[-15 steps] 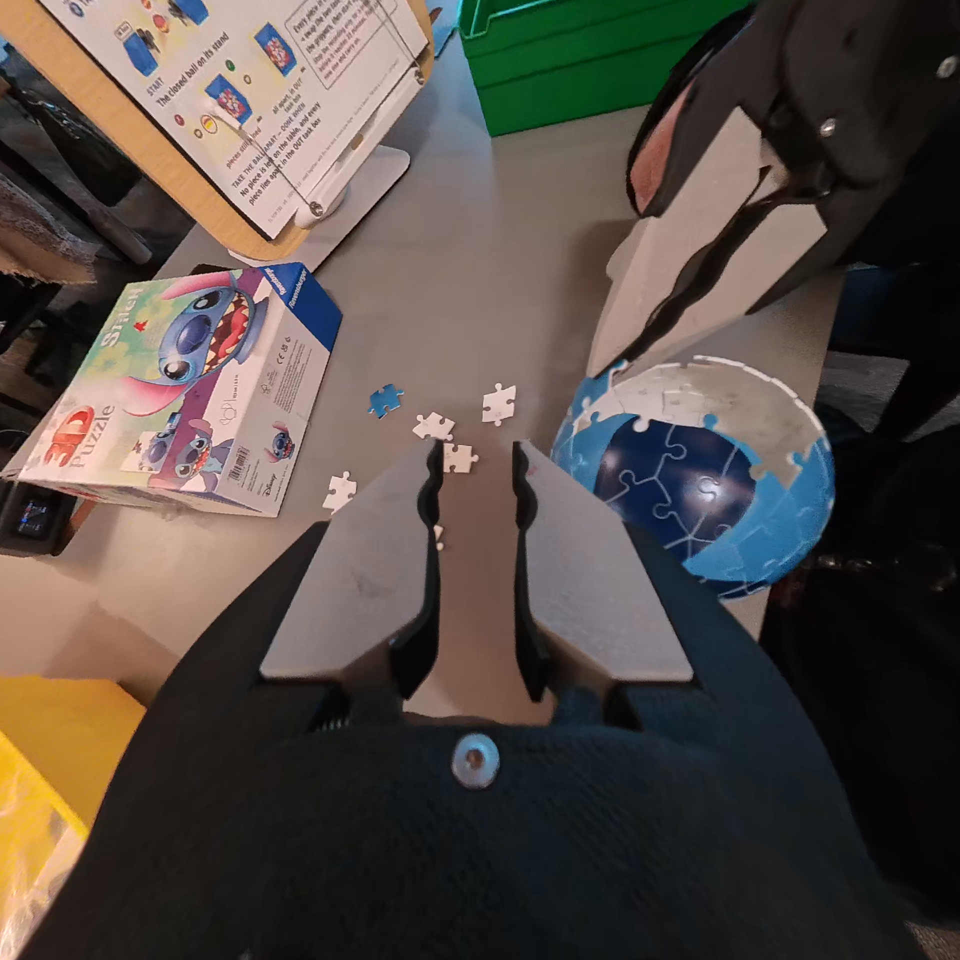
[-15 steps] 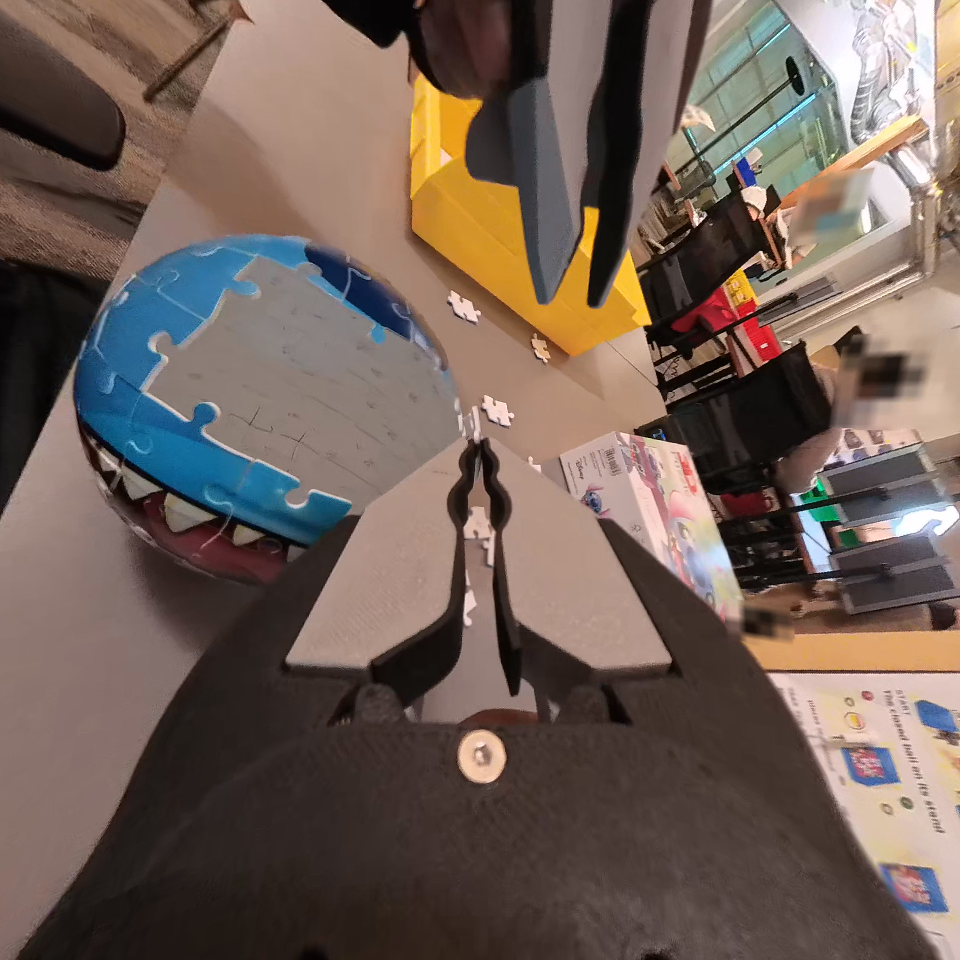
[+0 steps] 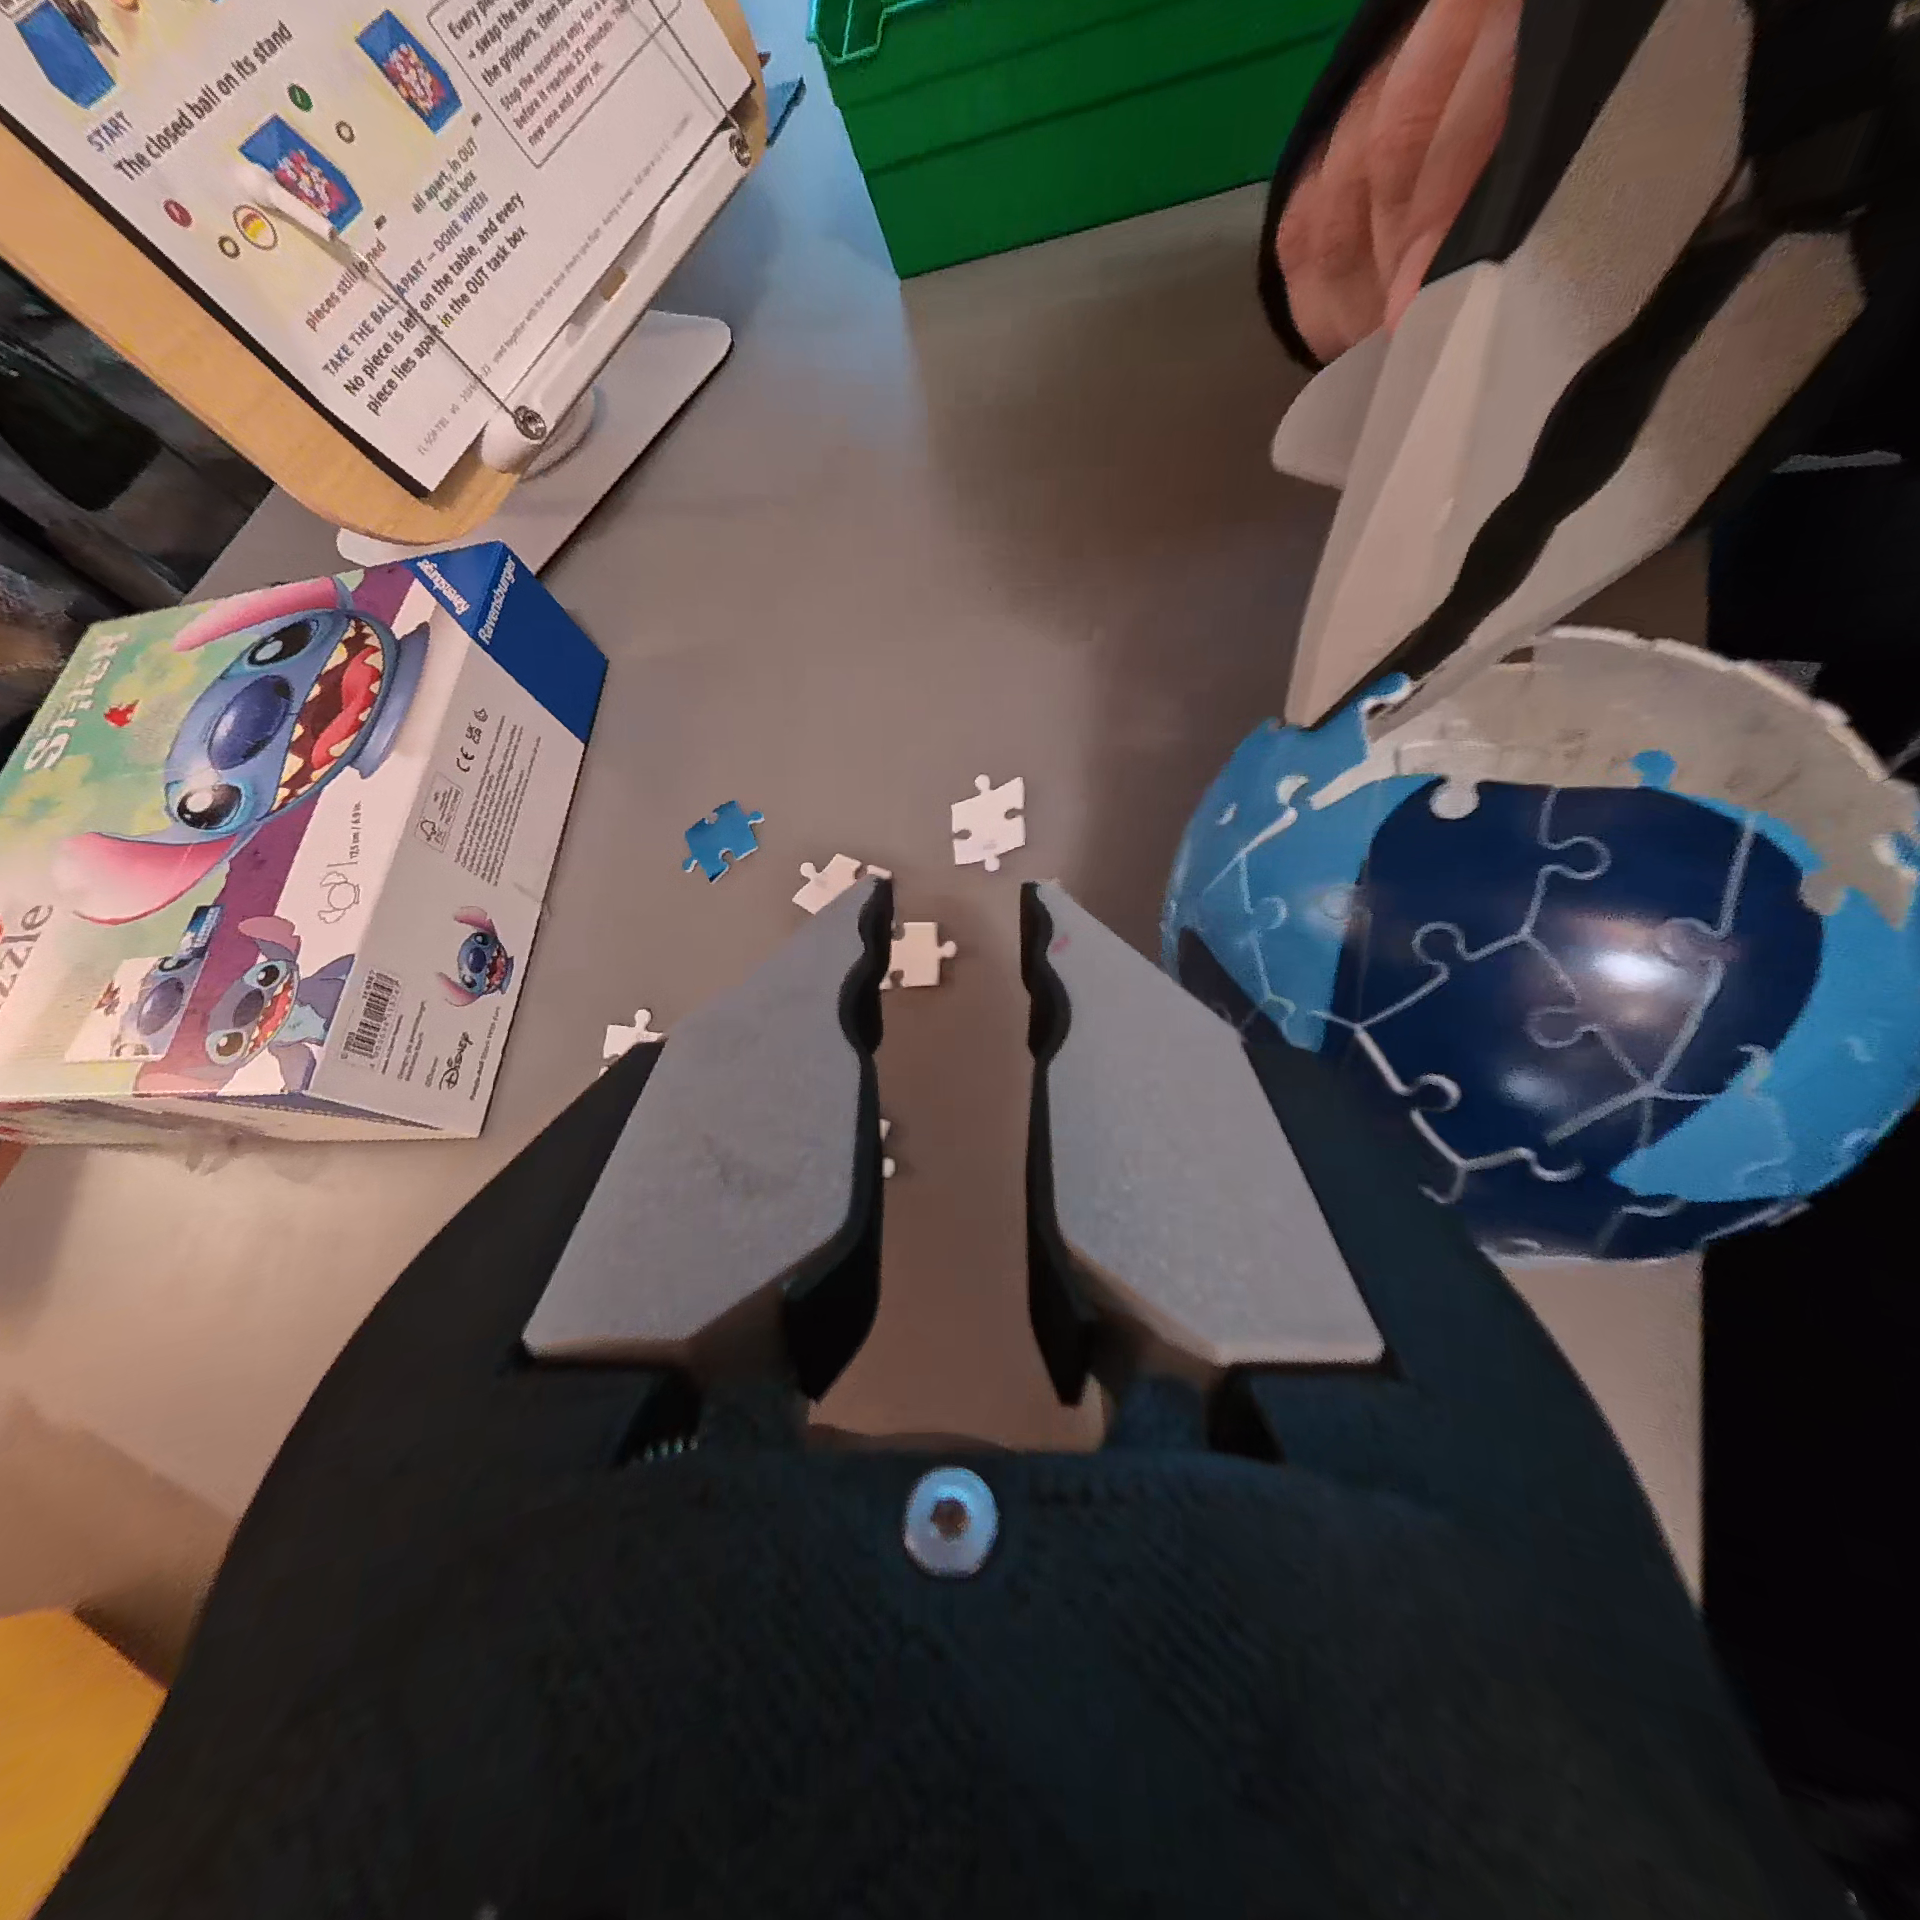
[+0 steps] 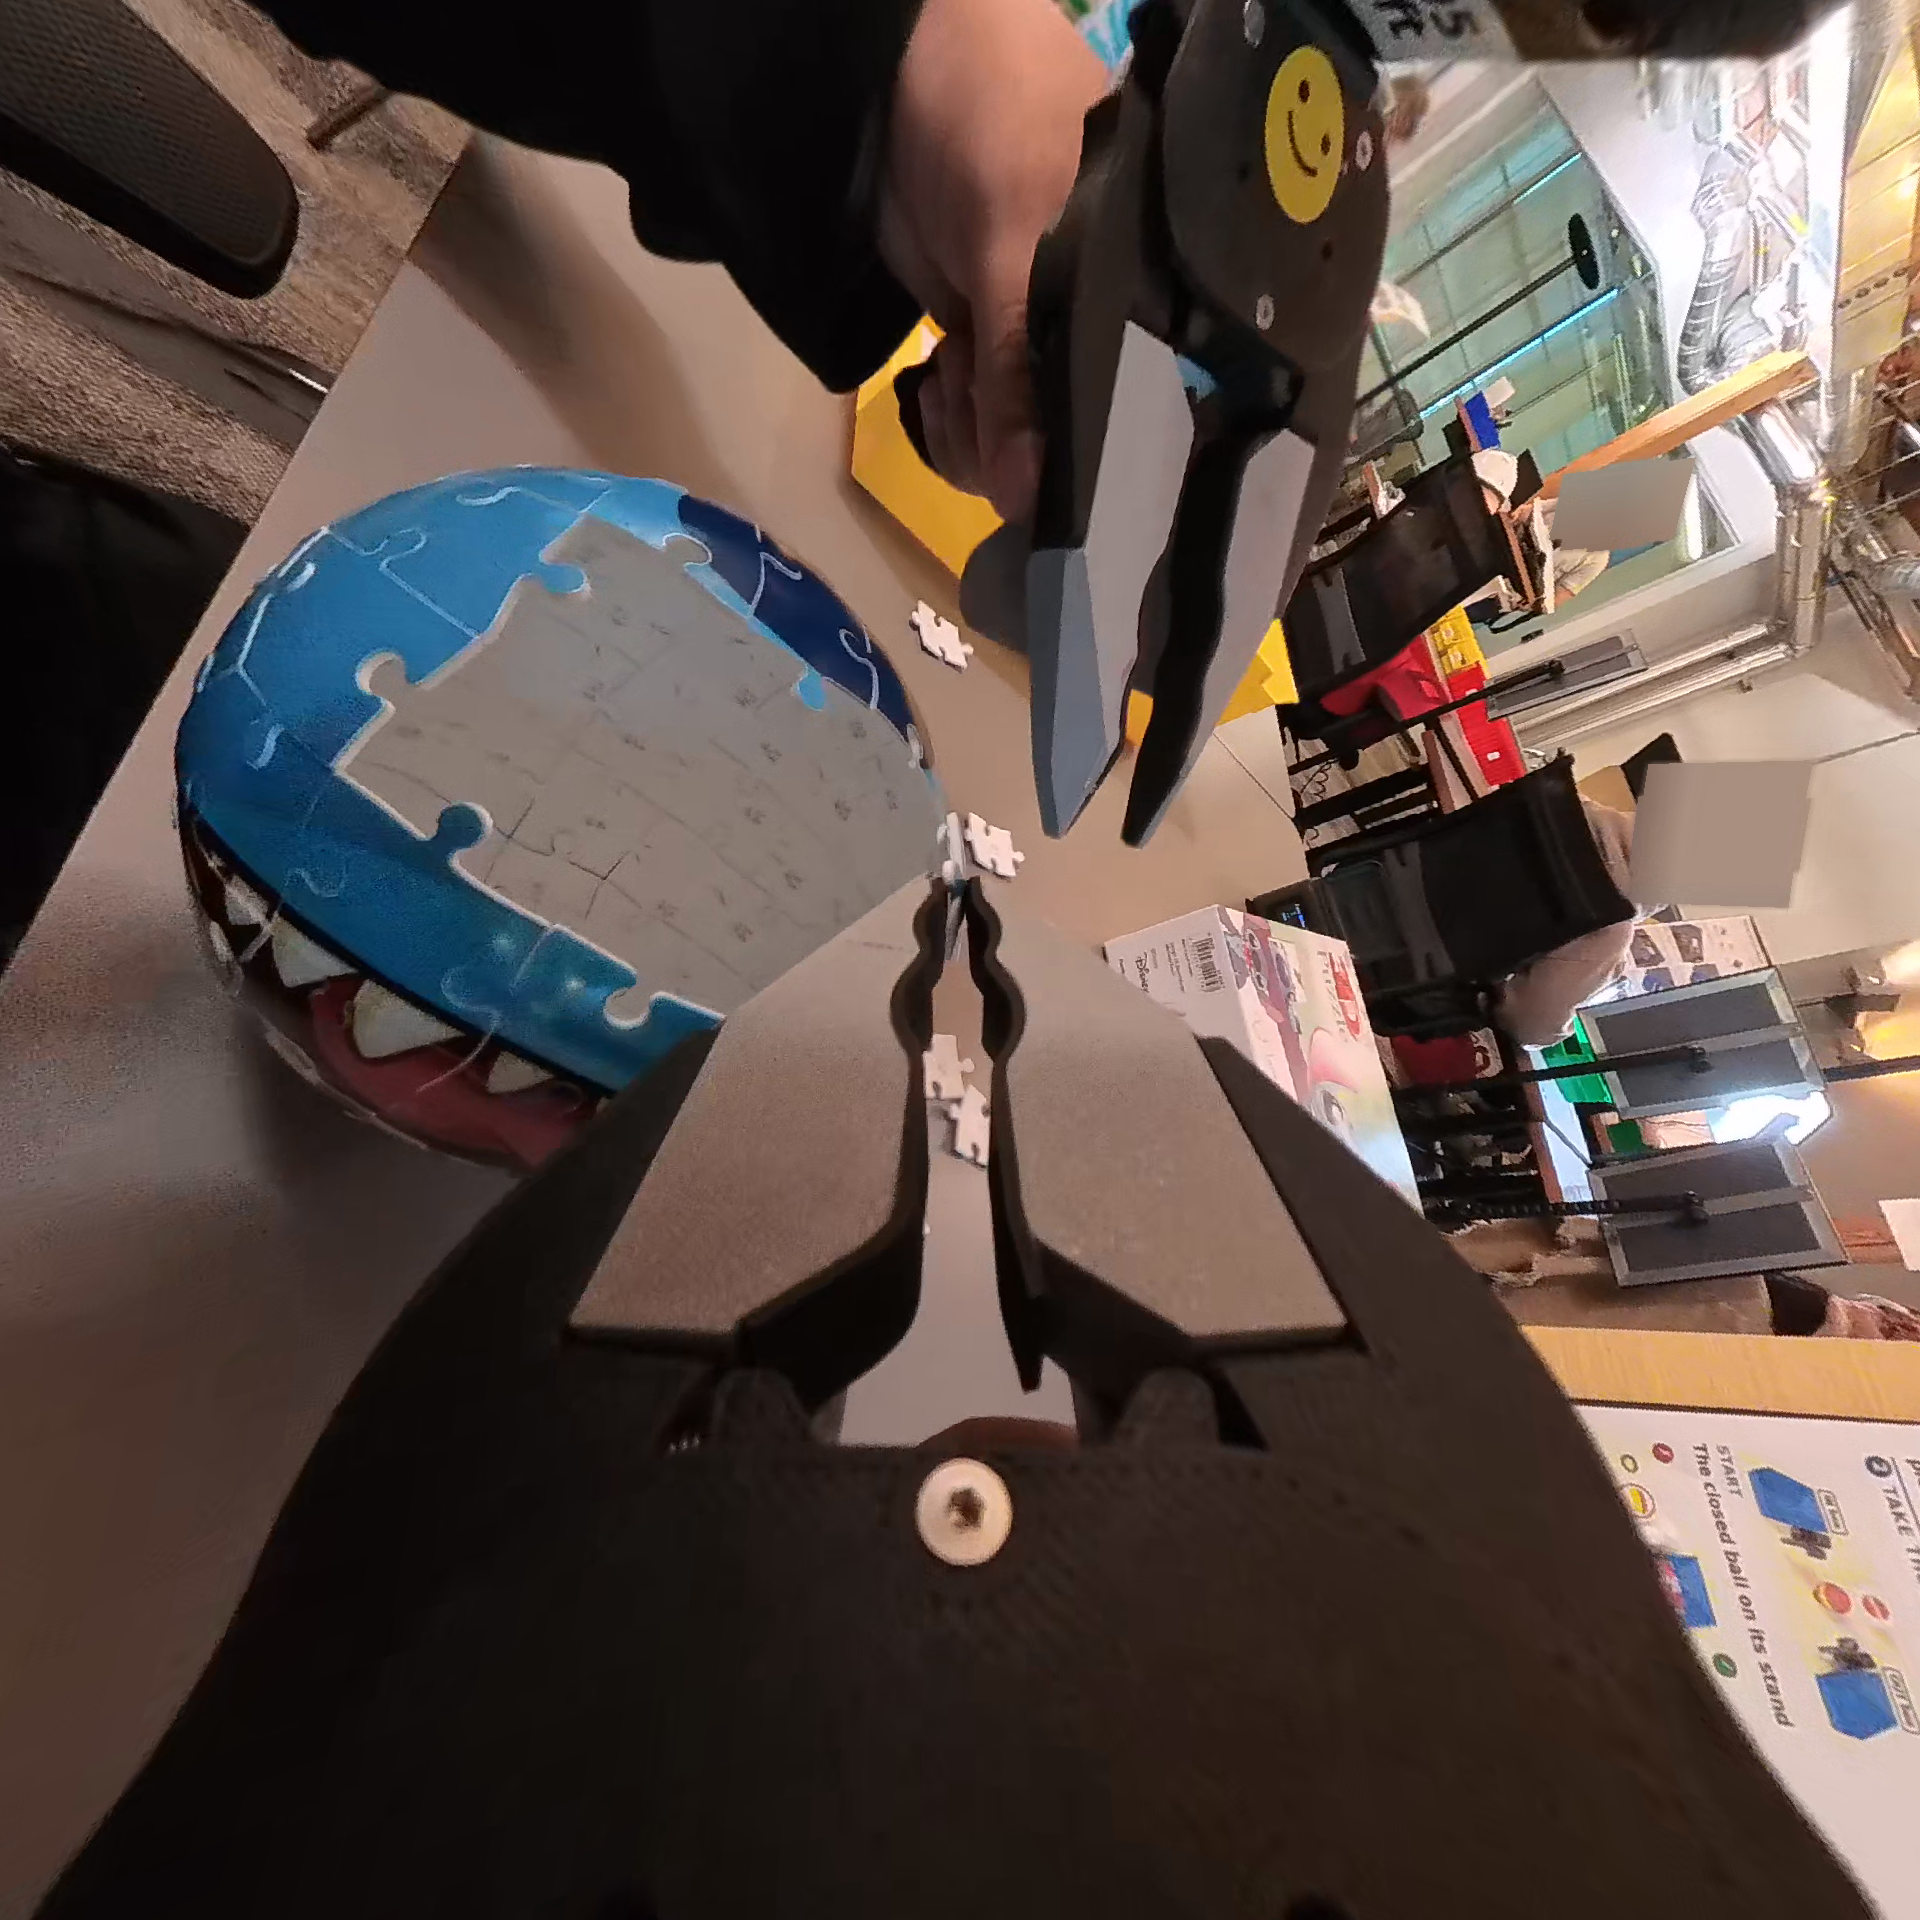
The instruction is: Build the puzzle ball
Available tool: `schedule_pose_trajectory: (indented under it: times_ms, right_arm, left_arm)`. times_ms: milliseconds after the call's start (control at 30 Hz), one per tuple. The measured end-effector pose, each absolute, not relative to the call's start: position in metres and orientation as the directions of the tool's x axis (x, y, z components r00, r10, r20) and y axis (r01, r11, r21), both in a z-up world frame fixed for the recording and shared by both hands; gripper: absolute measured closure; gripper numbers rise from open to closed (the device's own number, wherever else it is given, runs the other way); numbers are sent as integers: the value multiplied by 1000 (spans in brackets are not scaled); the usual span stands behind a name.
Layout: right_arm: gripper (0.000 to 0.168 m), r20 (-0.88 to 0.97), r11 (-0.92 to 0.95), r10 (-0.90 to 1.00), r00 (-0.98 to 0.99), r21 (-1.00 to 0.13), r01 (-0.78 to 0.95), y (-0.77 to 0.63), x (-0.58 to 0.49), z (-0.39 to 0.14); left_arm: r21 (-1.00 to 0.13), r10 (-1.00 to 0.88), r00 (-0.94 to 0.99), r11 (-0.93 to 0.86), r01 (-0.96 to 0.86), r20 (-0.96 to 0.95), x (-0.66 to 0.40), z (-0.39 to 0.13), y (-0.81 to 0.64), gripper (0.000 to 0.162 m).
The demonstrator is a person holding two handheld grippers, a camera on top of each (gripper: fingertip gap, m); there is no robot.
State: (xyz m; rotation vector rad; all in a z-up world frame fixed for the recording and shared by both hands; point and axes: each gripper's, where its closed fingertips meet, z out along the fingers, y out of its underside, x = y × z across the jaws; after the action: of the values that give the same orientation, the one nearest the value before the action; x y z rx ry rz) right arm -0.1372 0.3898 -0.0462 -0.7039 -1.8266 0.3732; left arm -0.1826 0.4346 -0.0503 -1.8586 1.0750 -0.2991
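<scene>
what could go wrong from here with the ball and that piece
1. The right gripper pinches a thin puzzle piece only by its edge at the ball's open rim; it may slip out.
2. The ball sits loose near the table edge and could roll.
3. The open left gripper hovers over loose pieces and may scatter them.

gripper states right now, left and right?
Left gripper: open, empty, above the loose pieces on the table.
Right gripper: closed on a puzzle piece, held edge-on at the rim of the puzzle ball.
</scene>
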Motion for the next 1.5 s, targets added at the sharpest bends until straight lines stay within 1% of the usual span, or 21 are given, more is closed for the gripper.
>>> schedule_pose_trajectory:
  times_ms: [100, 167, 267, 367, 567, 700, 833, 1000, 1133, 1267, 1500]
  right_arm:
    - [168, 752, 784, 615, -239, -551, 286, 388, -136, -47]
    - [168, 749, 783, 617, -243, -554, 282, 386, -136, -46]
    - [167, 740, 777, 624, -250, -558, 290, 387, -136, -47]
    - [167, 729, 768, 636, -254, -568, 294, 386, -135, -47]
    - [166, 710, 765, 642, -289, -572, 295, 383, -137, -49]
    - [165, 705, 771, 636, -313, -564, 296, 383, -137, -50]
    - [164, 686, 766, 643, -340, -577, 283, 382, -136, -50]
    - [163, 650, 741, 669, -361, -619, 260, 382, -135, -50]
    - [163, 616, 722, 685, -389, -645, 250, 382, -136, -50]
    - [162, 596, 715, 686, -418, -658, 236, 382, -134, -50]
    - [161, 565, 697, 693, -448, -684, 215, 381, -134, -51]
  left_arm:
    - [-834, -807, 554, -155, -530, -202, -179, -55, 434, 140]
    - [-851, -837, 517, -132, -508, -179, -172, -55, 431, 143]
    - [-844, -867, 470, -119, -522, -169, -166, -57, 433, 144]
    - [-825, -891, 416, -89, -558, -185, -164, -59, 429, 153]
    - [-852, -961, 253, -39, -522, -110, -148, -51, 410, 161]
    - [-860, -984, 171, -39, -508, -57, -139, -50, 403, 162]
    - [-846, -991, 132, -40, -532, -36, -136, -57, 401, 162]
    - [-852, -993, 120, -55, -520, -9, -136, -58, 401, 162]
    - [-865, -995, 100, -32, -500, -21, -137, -55, 399, 162]
    - [-885, -997, 78, -44, -463, 9, -134, -51, 397, 162]
    - [-884, -996, 84, -39, -465, 0, -135, -53, 397, 162]
